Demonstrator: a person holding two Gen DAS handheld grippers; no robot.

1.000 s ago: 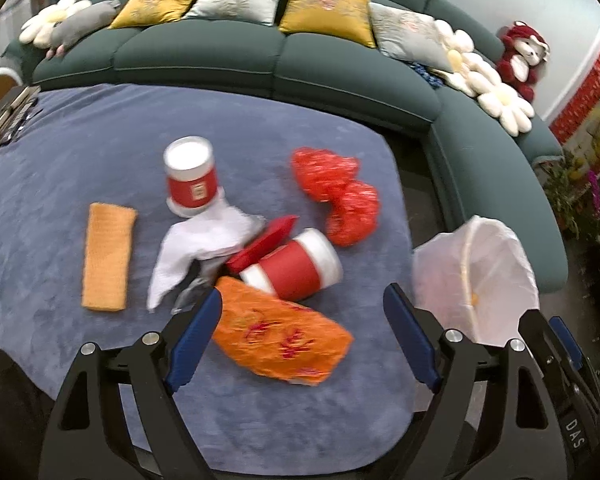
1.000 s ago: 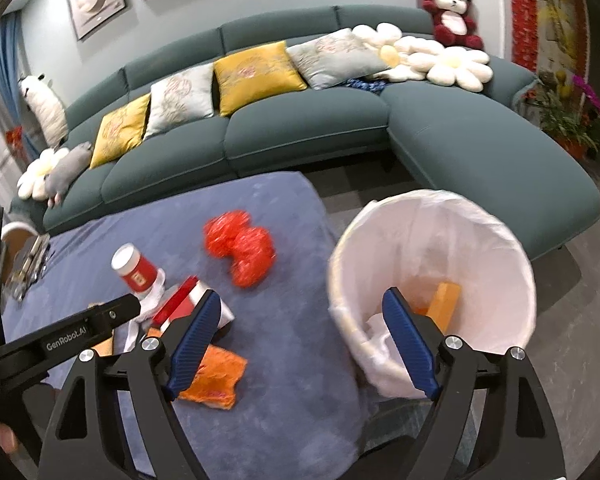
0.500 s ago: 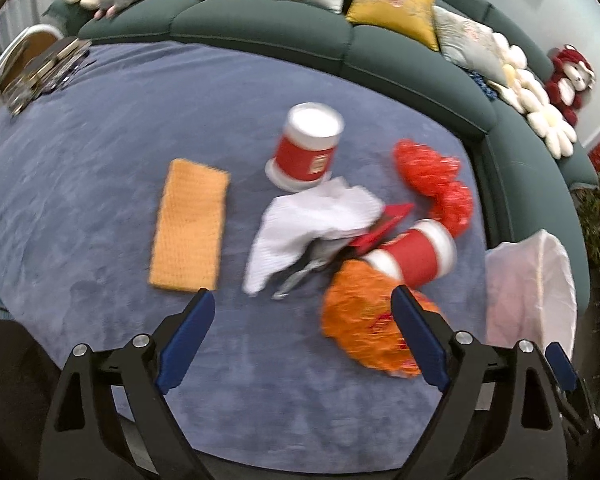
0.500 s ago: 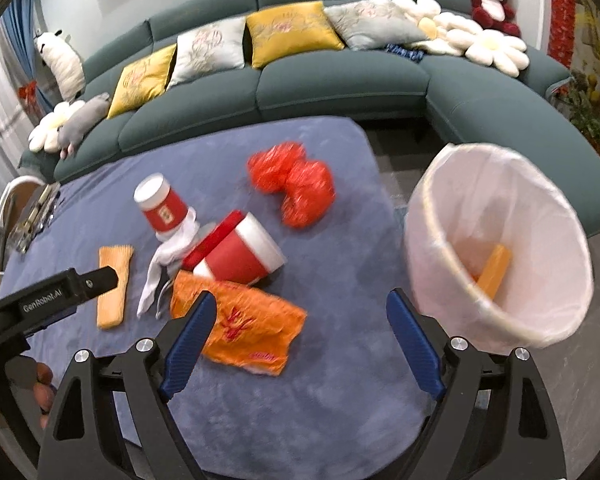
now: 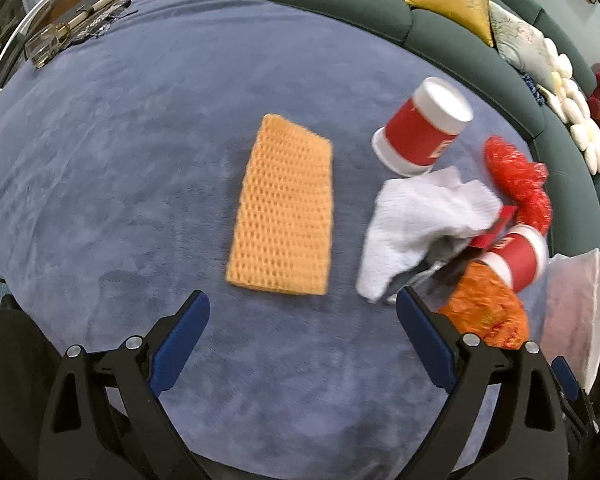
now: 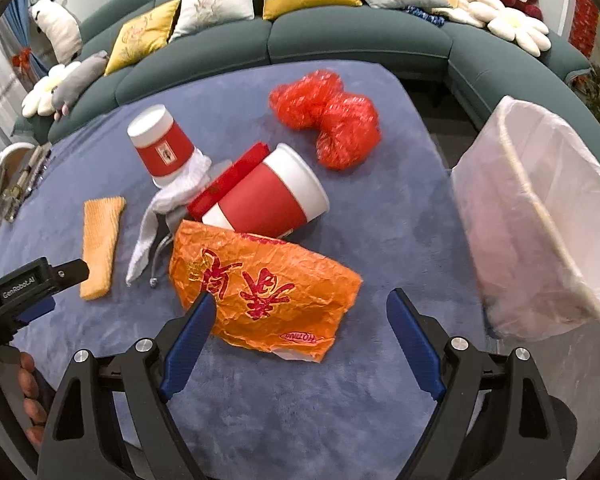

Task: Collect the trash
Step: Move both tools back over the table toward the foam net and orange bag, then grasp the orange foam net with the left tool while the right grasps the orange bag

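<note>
Fingers of both grippers, left [image 5: 300, 320] and right [image 6: 298, 320], gape empty; next, I judge, right descends onto the orange bag [image 6: 260, 280] at the table's [image 6: 300, 420] near edge.

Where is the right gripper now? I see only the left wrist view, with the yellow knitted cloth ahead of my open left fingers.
Observer: The right gripper is open and holds nothing. It points at the orange bag, and its left finger overlaps the bag's near corner.
Operator: How does the bin stand from there?
Observer: The bin has a white liner and stands just past the right edge of the table, to the right of that gripper. Its inside is too blurred to read.
Operator: Is the lying cup free of the bag?
Observer: No. The red cup lies on its side at the bag's far edge, and the bag covers part of its lower side.
</note>
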